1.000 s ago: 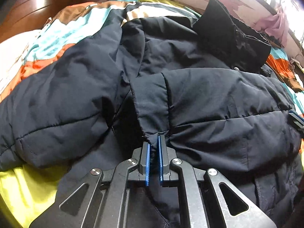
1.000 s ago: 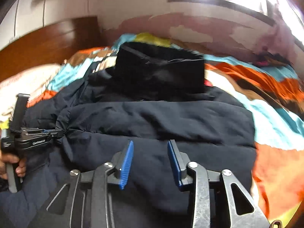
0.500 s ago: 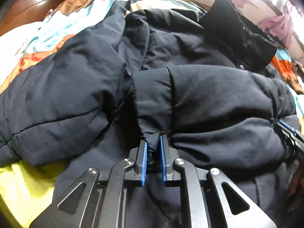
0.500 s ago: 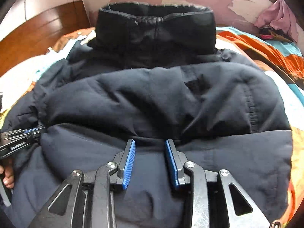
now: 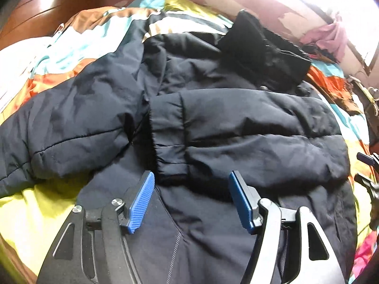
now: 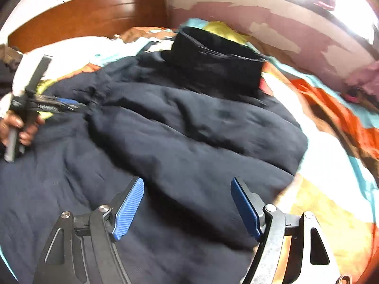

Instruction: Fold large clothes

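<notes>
While the dark padded jacket is spread across the middle of the frame on the bed's colourful bedspread, one sleeve is seen folded across its body, the cuff just above the left hand-held gripper, which is released. The right hand-held gripper is likewise released over the jacket's lower part. A wooden headboard is seen at upper left.

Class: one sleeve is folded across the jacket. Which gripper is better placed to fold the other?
Left gripper: open, and the spread sleeve lies on its side.
</notes>
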